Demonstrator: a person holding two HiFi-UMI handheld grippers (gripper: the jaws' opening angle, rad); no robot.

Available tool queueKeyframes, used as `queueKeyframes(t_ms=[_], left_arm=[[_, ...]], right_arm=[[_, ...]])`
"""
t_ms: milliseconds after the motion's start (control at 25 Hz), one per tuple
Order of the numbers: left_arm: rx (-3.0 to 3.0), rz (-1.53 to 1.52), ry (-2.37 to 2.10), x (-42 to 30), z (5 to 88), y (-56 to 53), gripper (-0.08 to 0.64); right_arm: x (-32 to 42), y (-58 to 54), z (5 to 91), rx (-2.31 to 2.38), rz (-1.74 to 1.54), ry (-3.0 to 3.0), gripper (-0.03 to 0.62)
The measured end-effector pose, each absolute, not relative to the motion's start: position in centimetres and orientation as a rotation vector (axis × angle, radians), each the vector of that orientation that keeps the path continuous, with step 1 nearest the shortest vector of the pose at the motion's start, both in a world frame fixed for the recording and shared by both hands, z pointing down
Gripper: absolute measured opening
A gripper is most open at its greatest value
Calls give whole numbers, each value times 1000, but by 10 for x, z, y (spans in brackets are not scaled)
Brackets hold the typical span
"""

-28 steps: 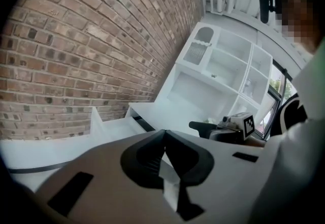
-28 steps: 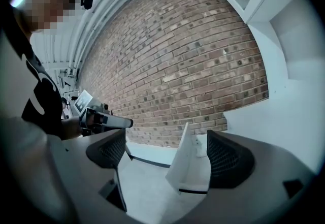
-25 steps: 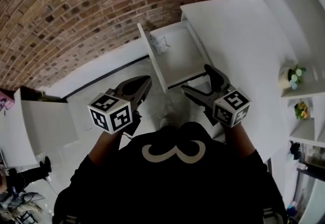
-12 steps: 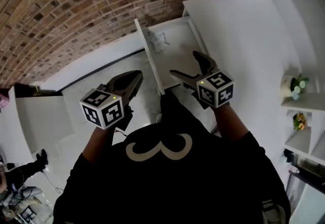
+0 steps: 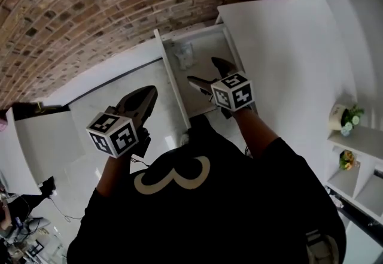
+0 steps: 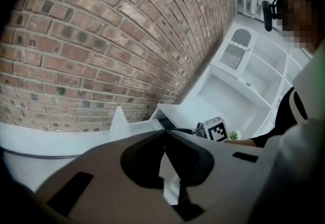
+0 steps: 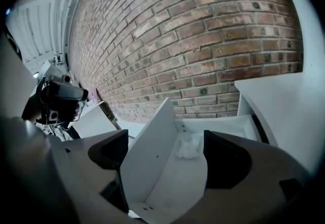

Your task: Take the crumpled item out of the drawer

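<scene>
A small crumpled white item (image 5: 184, 55) lies at the far end of the open white drawer (image 5: 170, 74). My right gripper (image 5: 203, 71) hangs over the drawer's near half, open. Its jaws have just been closing a little, with nothing between them. In the right gripper view the crumpled item (image 7: 189, 147) sits on the drawer floor ahead of the gripper (image 7: 167, 154), untouched, beside the drawer's front panel (image 7: 152, 152). My left gripper (image 5: 148, 92) is shut and empty, left of the drawer, over the floor. In the left gripper view its tips (image 6: 163, 134) meet.
A brick wall (image 5: 90, 11) stands behind the drawer. The white cabinet top (image 5: 281, 47) lies right of it, with shelves and a small potted plant (image 5: 344, 118) further right. A low white unit (image 5: 42, 137) stands at the left. Another person (image 7: 58, 98) is off to the left.
Both grippers have moved forward and down toward the drawer. The right one has come from in front of the drawer to over its inside. The left has advanced alongside the front panel.
</scene>
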State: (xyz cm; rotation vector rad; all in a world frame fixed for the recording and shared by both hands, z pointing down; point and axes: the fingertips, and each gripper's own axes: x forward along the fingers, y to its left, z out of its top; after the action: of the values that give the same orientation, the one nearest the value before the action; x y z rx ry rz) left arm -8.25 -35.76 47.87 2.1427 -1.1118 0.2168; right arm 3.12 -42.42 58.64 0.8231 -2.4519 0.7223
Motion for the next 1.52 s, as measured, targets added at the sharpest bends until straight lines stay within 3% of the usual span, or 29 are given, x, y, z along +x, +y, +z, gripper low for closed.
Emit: queueKeyframes(t_ms=[840,1080,1280,1520], left_arm=[[1902,177,-1174,-127,556,-402,3],[1874,182,-1176,-137,567,-408,3],[1846,171,-1186,-144,573,-410,3],[1821,190,-1200,-150,578,-408,3]], right_arm=[[10,-490,756,806,1049,-2135,406],[-1,-503,776,808,1061,-2091,363],[-10,-500,787,755,1002,-2065,270],[-9,-496,793,742,950,-2046,238]])
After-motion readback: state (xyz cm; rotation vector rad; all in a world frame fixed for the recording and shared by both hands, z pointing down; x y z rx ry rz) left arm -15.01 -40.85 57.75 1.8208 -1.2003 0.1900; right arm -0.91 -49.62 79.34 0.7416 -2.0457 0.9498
